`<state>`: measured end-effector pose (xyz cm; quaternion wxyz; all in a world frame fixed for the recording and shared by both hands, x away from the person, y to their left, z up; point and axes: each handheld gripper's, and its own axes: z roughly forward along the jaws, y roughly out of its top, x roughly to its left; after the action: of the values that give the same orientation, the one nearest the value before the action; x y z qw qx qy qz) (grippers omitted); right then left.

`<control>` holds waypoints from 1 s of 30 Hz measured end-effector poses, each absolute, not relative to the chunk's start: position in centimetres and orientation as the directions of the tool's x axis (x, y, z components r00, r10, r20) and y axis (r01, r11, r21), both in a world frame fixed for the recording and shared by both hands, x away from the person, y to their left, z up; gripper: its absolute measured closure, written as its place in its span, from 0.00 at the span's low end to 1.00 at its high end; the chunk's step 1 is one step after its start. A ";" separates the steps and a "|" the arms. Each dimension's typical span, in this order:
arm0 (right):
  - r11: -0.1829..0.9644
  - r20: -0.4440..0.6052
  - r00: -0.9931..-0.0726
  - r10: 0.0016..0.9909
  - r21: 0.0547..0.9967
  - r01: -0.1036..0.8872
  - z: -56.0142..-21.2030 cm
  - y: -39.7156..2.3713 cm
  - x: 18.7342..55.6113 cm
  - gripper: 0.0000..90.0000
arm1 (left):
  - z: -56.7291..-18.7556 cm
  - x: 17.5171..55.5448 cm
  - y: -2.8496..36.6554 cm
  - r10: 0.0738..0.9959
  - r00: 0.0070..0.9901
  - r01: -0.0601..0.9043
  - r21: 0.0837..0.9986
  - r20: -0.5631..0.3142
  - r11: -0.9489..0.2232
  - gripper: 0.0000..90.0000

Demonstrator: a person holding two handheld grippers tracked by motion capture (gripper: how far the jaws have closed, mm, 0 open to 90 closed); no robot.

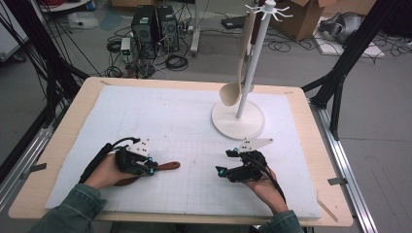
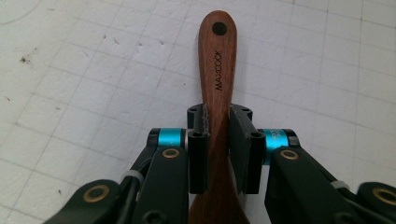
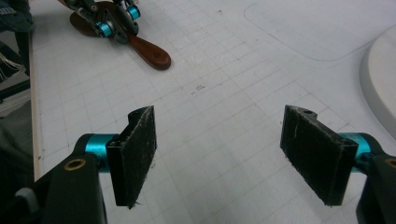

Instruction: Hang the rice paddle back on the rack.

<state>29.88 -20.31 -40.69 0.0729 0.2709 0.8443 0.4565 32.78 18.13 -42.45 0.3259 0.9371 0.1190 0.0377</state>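
Note:
A dark brown wooden spoon [image 2: 217,60] lies flat on the white gridded mat [image 1: 184,121], its handle end with a hole pointing away from my left gripper [image 2: 218,126]. That gripper is shut on the handle, both pads pressing its sides. In the high view the left gripper [image 1: 151,169] sits at the near left with the spoon handle [image 1: 167,166] sticking out to the right. My right gripper [image 1: 227,161] rests near the front right, open, with nothing but bare mat between its pads [image 3: 219,154]. The right gripper view also catches the spoon [image 3: 152,53] and the left gripper [image 3: 114,21] at upper left.
A white hook stand [image 1: 255,58] on a round base [image 1: 238,121] stands at the back right of the mat, with a pale wooden spoon [image 1: 230,94] hanging from it. The base edge [image 3: 380,79] lies to the right of my right gripper. Cables and boxes lie on the floor beyond the table.

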 end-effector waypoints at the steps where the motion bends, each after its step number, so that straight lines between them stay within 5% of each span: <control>1: 0.435 0.132 -0.842 0.524 0.808 0.397 -40.7 -20.3 29.8 0.29 | -42.5 32.8 18.2 0.244 0.970 0.198 0.609 -0.008 -0.768 0.85; 6: 0.431 0.135 -0.839 0.527 0.809 0.401 -40.6 -20.4 29.8 0.29 | -42.7 32.7 18.8 0.259 0.966 0.221 0.606 -0.027 -0.764 0.80; 30: 0.453 0.133 -0.848 0.514 0.797 0.399 -41.1 -19.5 30.0 0.29 | -42.9 32.6 19.3 0.241 0.970 0.195 0.647 -0.019 -0.737 0.86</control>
<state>29.99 -19.54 -41.06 0.0638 0.2685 0.8498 0.4491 32.57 19.26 -42.89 0.3432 0.9314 0.1170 0.0329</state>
